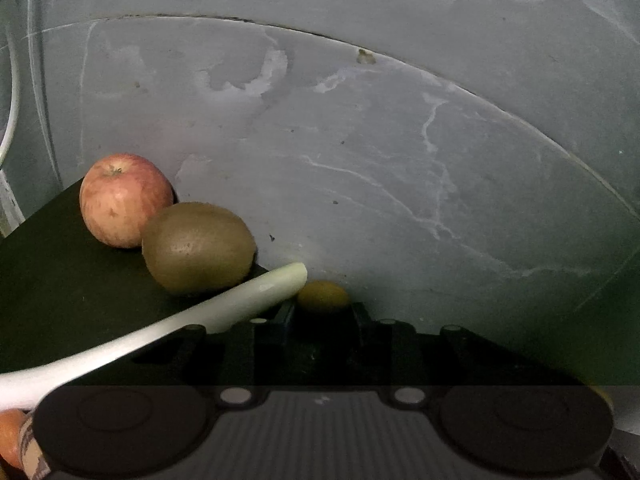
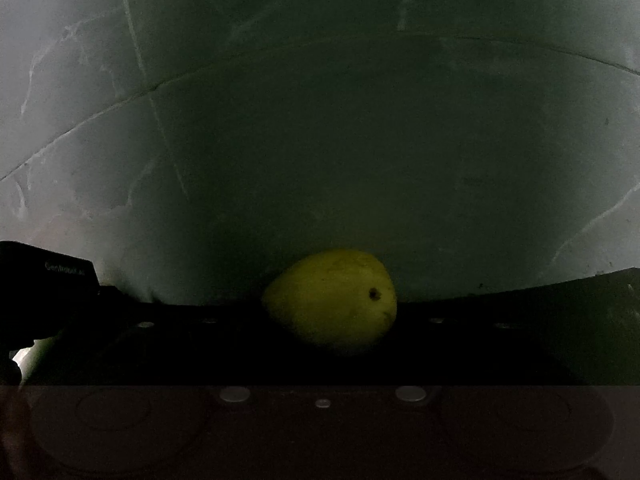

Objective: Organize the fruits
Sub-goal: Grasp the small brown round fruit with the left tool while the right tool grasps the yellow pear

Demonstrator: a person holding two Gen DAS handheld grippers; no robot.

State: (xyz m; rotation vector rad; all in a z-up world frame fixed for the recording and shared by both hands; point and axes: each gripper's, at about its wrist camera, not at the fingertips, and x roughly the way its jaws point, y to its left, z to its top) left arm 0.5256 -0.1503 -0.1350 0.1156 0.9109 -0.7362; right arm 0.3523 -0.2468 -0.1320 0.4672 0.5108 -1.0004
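Apple [image 1: 125, 200], kiwi [image 1: 199, 247] and white rim [image 1: 224, 312] crowd the left; marble floor [image 1: 400, 160] rightward lies open.

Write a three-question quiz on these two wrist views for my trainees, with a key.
1. True or false: in the left wrist view the apple lies nearer the camera than the kiwi.
2. What colour is the single fruit in the right wrist view? A red, B yellow-green, C purple.
3. Fill in: the apple and kiwi sit on a ____ surface, not on the grey stone floor.

Key: 1 false, the kiwi is nearer; 2 B; 3 dark.
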